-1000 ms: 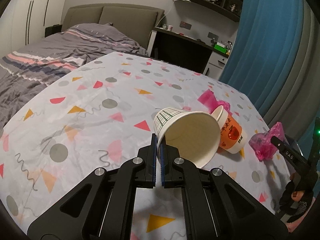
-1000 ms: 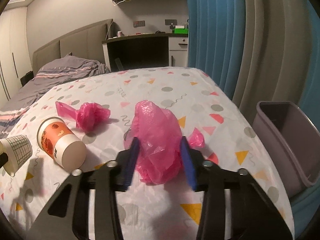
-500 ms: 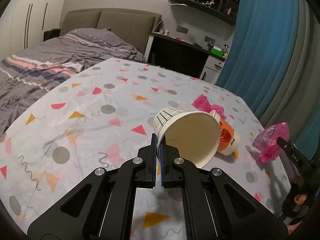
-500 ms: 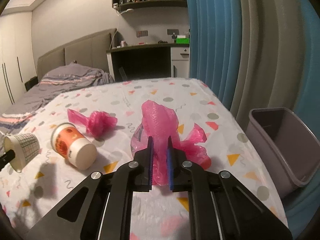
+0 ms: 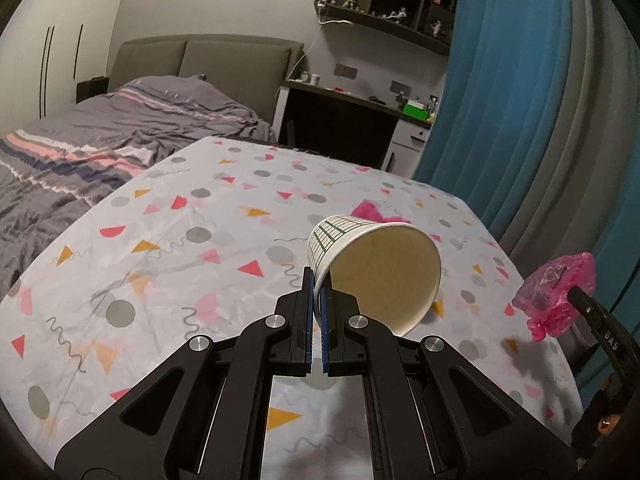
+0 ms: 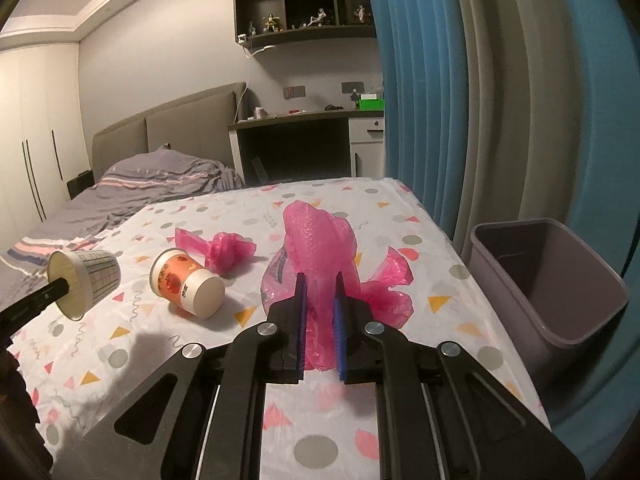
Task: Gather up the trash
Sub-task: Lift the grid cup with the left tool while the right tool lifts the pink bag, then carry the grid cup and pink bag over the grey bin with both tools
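Note:
My left gripper (image 5: 316, 300) is shut on the rim of a white paper cup with a green grid (image 5: 372, 268) and holds it above the table; the cup also shows in the right wrist view (image 6: 86, 280). My right gripper (image 6: 319, 312) is shut on a pink plastic bag (image 6: 320, 248) and holds it lifted above the table; the bag also shows in the left wrist view (image 5: 556, 292). An orange printed cup (image 6: 186, 286) lies on its side on the tablecloth. A second crumpled pink bag (image 6: 224, 250) lies behind it.
A grey-purple trash bin (image 6: 548, 280) stands open at the table's right edge, beside the blue curtain (image 6: 420, 80). The table carries a patterned cloth (image 5: 160, 260). A bed (image 5: 100, 140) and a desk (image 5: 344, 120) lie beyond.
My right gripper closed on the pink bag and lifted it off the table. My left gripper has raised the grid cup higher, so it now hides the orange cup.

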Available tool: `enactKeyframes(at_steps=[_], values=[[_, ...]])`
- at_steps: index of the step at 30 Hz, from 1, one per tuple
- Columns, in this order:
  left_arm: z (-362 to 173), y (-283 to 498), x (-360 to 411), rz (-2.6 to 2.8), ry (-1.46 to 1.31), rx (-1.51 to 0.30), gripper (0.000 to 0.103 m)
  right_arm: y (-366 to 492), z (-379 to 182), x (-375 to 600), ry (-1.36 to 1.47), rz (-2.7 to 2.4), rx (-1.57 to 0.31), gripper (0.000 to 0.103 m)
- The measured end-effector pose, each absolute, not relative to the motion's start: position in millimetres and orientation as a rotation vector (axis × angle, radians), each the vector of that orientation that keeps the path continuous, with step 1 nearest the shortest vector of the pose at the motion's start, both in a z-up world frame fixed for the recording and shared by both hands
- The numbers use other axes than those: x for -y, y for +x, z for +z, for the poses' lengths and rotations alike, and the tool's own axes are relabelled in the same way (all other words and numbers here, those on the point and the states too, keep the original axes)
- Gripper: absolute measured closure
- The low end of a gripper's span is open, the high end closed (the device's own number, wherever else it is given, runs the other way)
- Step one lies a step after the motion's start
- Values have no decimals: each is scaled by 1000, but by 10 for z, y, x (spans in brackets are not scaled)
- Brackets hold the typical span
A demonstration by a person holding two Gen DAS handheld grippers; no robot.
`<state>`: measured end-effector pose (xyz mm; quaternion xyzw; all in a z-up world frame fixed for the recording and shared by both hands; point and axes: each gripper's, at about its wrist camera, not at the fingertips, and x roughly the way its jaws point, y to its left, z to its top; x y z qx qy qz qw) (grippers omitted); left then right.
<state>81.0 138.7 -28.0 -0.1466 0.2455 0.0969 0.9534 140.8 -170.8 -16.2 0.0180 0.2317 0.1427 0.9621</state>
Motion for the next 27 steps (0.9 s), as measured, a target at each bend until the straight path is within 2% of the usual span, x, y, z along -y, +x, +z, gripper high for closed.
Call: enactKeyframes(at_steps=[27], values=[[-39, 1188, -177, 5, -149, -510, 101, 1216, -74, 2592, 120, 227, -392, 91]])
